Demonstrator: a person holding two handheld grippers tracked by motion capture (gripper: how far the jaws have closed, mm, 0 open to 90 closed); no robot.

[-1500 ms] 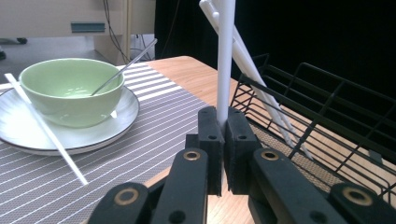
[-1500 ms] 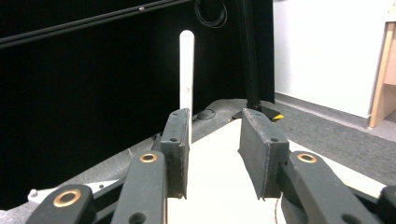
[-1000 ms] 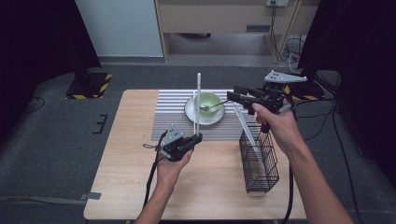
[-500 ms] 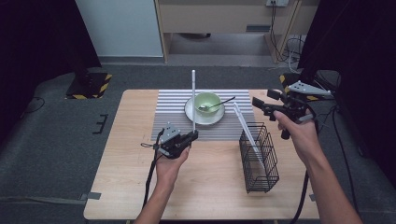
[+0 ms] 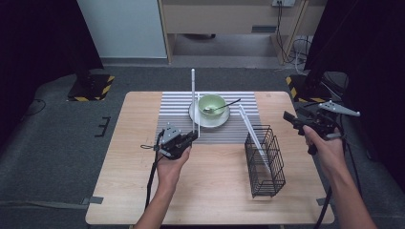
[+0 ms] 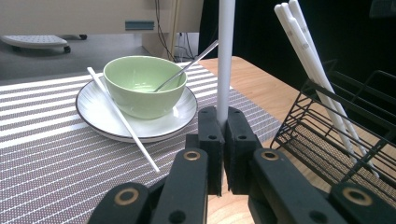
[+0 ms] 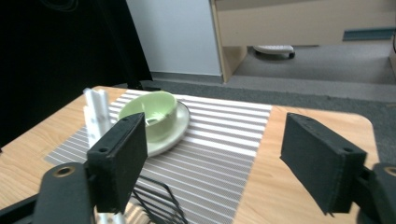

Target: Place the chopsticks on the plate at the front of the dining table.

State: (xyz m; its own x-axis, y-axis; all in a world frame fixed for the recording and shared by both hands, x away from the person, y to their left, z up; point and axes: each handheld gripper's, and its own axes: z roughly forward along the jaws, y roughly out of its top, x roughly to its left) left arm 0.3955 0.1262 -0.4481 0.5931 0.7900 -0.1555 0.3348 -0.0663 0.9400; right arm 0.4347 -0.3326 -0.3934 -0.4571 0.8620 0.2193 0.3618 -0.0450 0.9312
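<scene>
The left gripper (image 5: 192, 137) stands near the table's centre, jaws clamped on the lower end of a long white plastic chopstick (image 6: 224, 56) that it holds bolt upright, probably so it can go tip-first into a container. At two o'clock from that gripper sits the black wire basket (image 5: 265, 160), open top up, with two white chopsticks (image 5: 252, 136) already leaning out of it toward eleven o'clock, so this looks like a sorting job part done. At twelve o'clock from the left gripper, on the grey striped placemat (image 5: 177, 106), a pale green ceramic bowl (image 6: 144, 85) rests on a white plate (image 6: 91, 108), a thin metal spoon (image 6: 183, 68) propped inside it. One more white chopstick (image 6: 123, 119) lies slanted across the plate's rim, likely next. The right gripper (image 7: 218, 154) hovers off the table's three o'clock edge, jaws spread wide and empty, out of the way.
</scene>
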